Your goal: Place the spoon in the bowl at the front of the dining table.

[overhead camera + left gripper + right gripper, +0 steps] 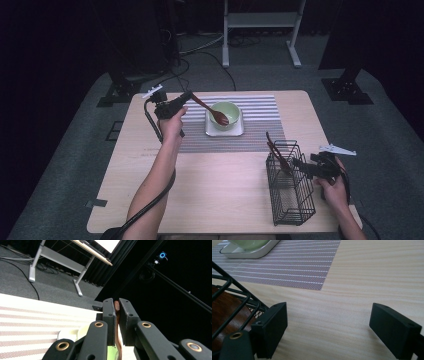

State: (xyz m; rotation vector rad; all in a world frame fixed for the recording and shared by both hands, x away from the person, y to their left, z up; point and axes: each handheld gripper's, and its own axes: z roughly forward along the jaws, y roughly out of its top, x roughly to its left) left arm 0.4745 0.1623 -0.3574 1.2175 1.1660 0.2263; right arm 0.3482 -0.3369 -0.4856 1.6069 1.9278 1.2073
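My left gripper is shut on the handle of a brown wooden spoon. The spoon slants down to the right, and its head lies inside the pale green bowl. The bowl stands on a white square plate. In the left gripper view the handle runs between the two closed jaws of that gripper. My right gripper is open beside the right rim of a black wire basket. In the right gripper view its jaws stand wide apart over bare wood, with the basket at left.
A striped placemat lies under the plate on the light wooden table. Brown wooden utensils stand in the basket. Beyond the far table edge are a white stand's legs, black stand bases and cables on grey carpet.
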